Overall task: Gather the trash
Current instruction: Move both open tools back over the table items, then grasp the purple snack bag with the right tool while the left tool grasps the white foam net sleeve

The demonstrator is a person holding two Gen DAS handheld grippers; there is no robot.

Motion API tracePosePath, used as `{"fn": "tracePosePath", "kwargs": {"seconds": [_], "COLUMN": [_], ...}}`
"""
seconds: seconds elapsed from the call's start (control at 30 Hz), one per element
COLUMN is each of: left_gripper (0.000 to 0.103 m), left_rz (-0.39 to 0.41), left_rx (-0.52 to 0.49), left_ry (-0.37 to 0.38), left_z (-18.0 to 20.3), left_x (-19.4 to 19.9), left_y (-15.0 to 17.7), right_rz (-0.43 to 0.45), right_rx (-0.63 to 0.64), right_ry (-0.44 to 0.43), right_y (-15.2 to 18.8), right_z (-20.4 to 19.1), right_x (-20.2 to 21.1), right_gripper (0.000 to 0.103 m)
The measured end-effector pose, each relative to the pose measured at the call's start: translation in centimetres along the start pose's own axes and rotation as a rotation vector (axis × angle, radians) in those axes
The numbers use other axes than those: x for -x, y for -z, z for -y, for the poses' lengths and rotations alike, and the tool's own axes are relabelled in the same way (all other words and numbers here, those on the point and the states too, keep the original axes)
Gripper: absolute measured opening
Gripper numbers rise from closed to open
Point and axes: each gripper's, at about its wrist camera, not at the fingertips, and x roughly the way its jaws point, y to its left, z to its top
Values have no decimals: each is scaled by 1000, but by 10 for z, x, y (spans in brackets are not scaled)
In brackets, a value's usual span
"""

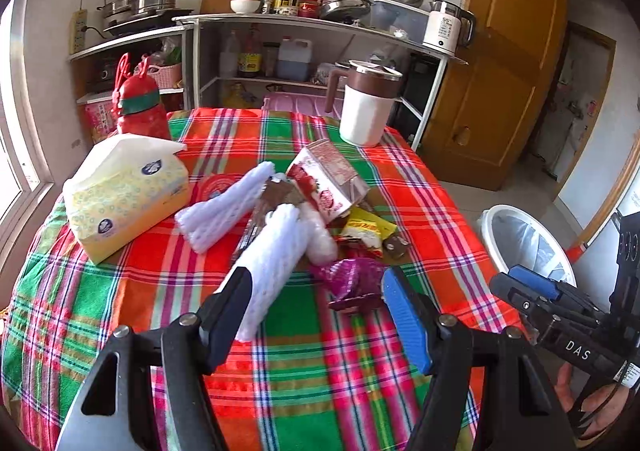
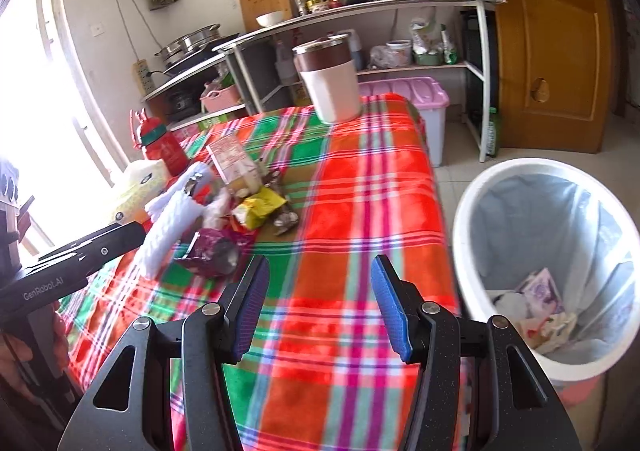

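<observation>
Trash lies in a heap mid-table: two white foam nets (image 1: 276, 247) (image 1: 224, 207), a red-and-white carton (image 1: 328, 181), a yellow wrapper (image 1: 366, 229) and a purple foil wrapper (image 1: 352, 281). My left gripper (image 1: 316, 291) is open just in front of the heap, with the near foam net and the purple wrapper between its fingers. My right gripper (image 2: 318, 283) is open and empty over the table's right part, right of the purple wrapper (image 2: 212, 249). The white trash bin (image 2: 472, 211) with a clear liner stands right of the table and holds some trash.
On the plaid tablecloth (image 1: 312, 351) stand a yellow tissue pack (image 1: 124, 195), a red bottle (image 1: 142, 107) and a brown-and-white jug (image 1: 368, 107). A shelf rack (image 1: 304, 23) with kitchenware stands behind. A pink-lidded box (image 2: 412, 95) and a wooden door (image 2: 548, 43) are at right.
</observation>
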Motion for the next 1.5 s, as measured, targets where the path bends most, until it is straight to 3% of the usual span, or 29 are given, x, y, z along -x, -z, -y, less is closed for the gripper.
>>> {"fn": "tracePosePath", "kwargs": {"seconds": [0.2,0.5,0.93,1.17,1.43,1.5], "left_gripper": [71,72,72,73,71,62], "left_rz": [-31,-56,-119,-139,-146,-144], "left_rx": [32,19,40,39,38,40], "left_ry": [-29,-36,-14,-14,3,9], "left_z": [-30,-43,-56,-58,-57,-57], "left_x": [-10,-26,-51,-61,-65,-65], "left_y": [7,9,11,8,7,6], "right_rz": [-23,-83,-181,-231,-224,-221], "right_rx": [15,-1,-75,-70,-80,-72], "right_ry": [-39,-112,-205,-173,-187,-190], "right_y": [-2,-6,-17,-17,-15,-15], "right_z": [-24,-50,-59,-64,-59,-59], "right_x": [-18,-53,-88,-103,-101,-98], "right_gripper": [54,54,55,55,39,36]}}
